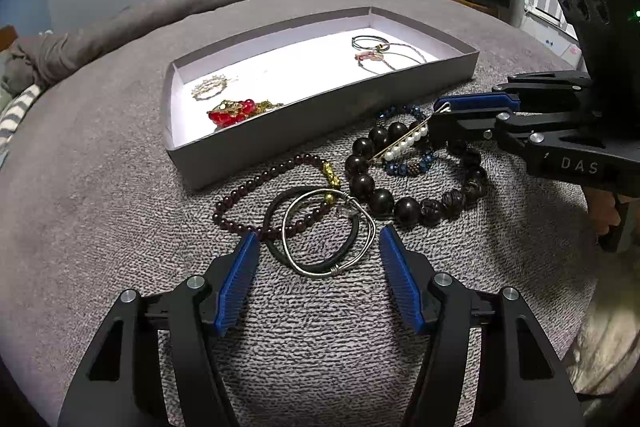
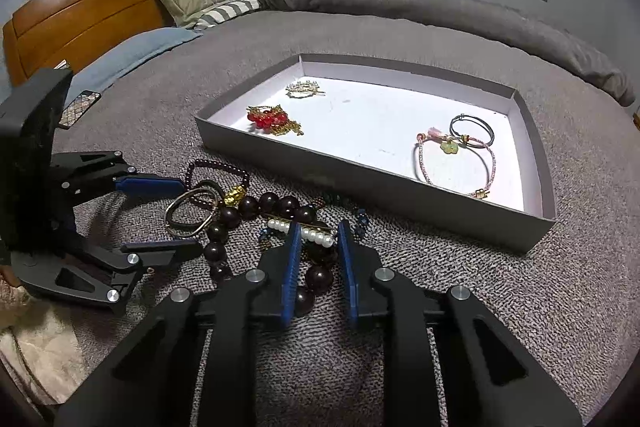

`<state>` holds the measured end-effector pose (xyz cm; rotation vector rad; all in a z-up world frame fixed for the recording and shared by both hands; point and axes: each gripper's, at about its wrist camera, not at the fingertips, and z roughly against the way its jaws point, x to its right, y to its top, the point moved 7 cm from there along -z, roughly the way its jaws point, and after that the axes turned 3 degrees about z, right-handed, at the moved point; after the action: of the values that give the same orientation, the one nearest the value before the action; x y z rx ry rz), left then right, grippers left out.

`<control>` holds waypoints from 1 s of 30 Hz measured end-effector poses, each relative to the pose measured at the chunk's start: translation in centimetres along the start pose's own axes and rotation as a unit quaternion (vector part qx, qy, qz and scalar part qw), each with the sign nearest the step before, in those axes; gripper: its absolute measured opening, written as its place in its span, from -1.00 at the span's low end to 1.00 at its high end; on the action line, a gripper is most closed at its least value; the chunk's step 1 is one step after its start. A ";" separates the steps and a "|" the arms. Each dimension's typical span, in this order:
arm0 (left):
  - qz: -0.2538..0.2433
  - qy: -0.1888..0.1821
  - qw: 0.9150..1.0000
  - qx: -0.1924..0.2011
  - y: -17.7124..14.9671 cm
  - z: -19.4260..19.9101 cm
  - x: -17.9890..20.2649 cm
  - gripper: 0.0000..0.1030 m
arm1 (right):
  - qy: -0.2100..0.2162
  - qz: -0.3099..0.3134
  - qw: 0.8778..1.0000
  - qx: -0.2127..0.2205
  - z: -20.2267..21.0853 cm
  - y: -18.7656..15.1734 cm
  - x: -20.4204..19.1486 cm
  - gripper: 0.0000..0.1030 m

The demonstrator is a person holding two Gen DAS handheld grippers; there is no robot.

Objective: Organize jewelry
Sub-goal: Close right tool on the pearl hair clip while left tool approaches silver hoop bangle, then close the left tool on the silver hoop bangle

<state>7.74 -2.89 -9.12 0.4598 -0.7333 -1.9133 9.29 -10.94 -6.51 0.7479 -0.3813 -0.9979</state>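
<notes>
The right gripper point(image 2: 319, 233) has its jaws drawn narrow about a pearl hair clip point(image 2: 306, 231), whose row of white pearls on a gold bar crosses the gap between the blue pads; from the left wrist view the clip's end appears pinched at the jaw tips, so it is judged gripped. The clip's long axis runs crosswise to the jaws and lies over a bracelet of large dark beads point(image 1: 372, 187) on the bed point(image 1: 100, 219). The left gripper point(image 1: 318, 247) stands well open with nothing between its pads, its jaws straddling a wire bangle point(image 1: 328, 231) and a black hair tie point(image 1: 276, 247) just ahead on the bed. The grey tray point(image 2: 360, 183) lies beyond the pile, just behind it, already holding a red beaded piece point(image 2: 268, 119) and thin bracelets point(image 2: 460, 151). The right hand is nearer the clip; carrying it forward to the tray is the likely next move.
</notes>
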 end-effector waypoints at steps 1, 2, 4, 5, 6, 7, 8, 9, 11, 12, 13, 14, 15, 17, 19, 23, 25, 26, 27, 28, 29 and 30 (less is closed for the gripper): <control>0.001 -0.001 1.000 0.000 0.0 0.1 0.0 0.24 | 0.001 0.000 1.000 0.004 0.3 0.1 0.0 -0.77; 0.002 -0.002 1.000 0.000 0.0 0.1 -0.1 0.23 | 0.001 0.001 1.000 0.007 0.4 0.2 -0.1 -0.79; 0.004 -0.003 1.000 0.000 0.0 0.1 -0.1 0.22 | 0.009 0.000 1.000 0.013 0.8 0.5 -0.3 -0.83; 0.004 -0.004 1.000 0.000 0.0 0.1 -0.2 0.22 | 0.013 -0.003 1.000 0.015 1.0 0.5 -0.3 -0.86; 0.004 -0.004 1.000 0.000 0.0 0.1 -0.2 0.21 | 0.013 -0.003 1.000 0.017 1.2 0.6 -0.3 -0.86; 0.004 -0.003 1.000 0.000 0.0 0.2 -0.2 0.21 | 0.012 -0.003 1.000 0.020 1.3 0.7 -0.3 -0.86; 0.003 -0.003 1.000 0.001 0.0 0.2 -0.2 0.21 | 0.012 -0.003 1.000 0.022 1.5 0.7 -0.3 -0.86; 0.002 -0.002 1.000 0.002 0.0 0.2 -0.2 0.20 | 0.013 -0.004 1.000 0.024 1.6 0.8 -0.3 -0.86; 0.000 0.000 1.000 0.005 0.1 0.3 -0.1 0.20 | 0.014 -0.008 0.999 0.029 2.0 1.0 -0.2 -0.87; -0.001 0.000 1.000 0.007 0.2 0.3 -0.1 0.20 | 0.016 -0.010 0.999 0.030 2.1 1.0 -0.1 -0.88; -0.002 0.001 1.000 0.009 0.2 0.3 -0.1 0.20 | 0.016 -0.012 0.999 0.031 2.2 1.1 -0.1 -0.88; -0.002 0.002 1.000 0.009 0.3 0.2 -0.1 0.20 | 0.017 -0.015 0.999 0.031 2.2 1.1 -0.1 -0.88; -0.001 0.001 1.000 0.009 0.3 0.2 -0.2 0.20 | 0.018 -0.015 0.999 0.031 2.2 1.1 -0.1 -0.88; 0.003 -0.002 1.000 0.008 0.4 0.1 -0.3 0.19 | 0.018 -0.014 0.999 0.032 2.3 1.1 -0.2 -0.88; 0.007 -0.003 1.000 0.008 0.4 0.2 -0.4 -0.02 | 0.018 -0.013 0.999 0.034 2.5 1.2 -0.3 -0.88; 0.007 -0.010 1.000 0.003 0.4 0.1 -0.4 -0.06 | 0.021 -0.013 0.999 0.039 2.9 1.4 -0.5 -0.88; 0.004 -0.007 1.000 0.002 0.3 0.0 -0.3 -0.06 | 0.020 -0.013 0.999 0.038 2.9 1.3 -0.5 -0.88; 0.004 -0.006 1.000 0.003 0.4 0.1 -0.3 -0.06 | 0.020 -0.013 0.999 0.038 2.9 1.3 -0.5 -0.88; 0.004 -0.006 1.000 0.004 0.4 0.2 -0.3 -0.06 | 0.020 -0.014 0.999 0.038 2.9 1.3 -0.5 -0.88; 0.007 -0.007 1.000 0.005 0.5 0.3 -0.4 -0.06 | 0.020 -0.015 0.999 0.040 3.0 1.4 -0.5 -0.88; 0.008 -0.008 1.000 0.006 0.5 0.4 -0.4 -0.06 | 0.020 -0.015 0.999 0.042 3.1 1.5 -0.5 -0.88; 0.009 -0.008 1.000 0.007 0.6 0.5 -0.4 -0.06 | 0.020 -0.016 0.999 0.043 3.2 1.5 -0.4 -0.88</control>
<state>7.95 -2.59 -8.35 0.4470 -0.7594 -1.8986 8.06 -11.32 -3.16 0.8535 -0.3806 -0.9989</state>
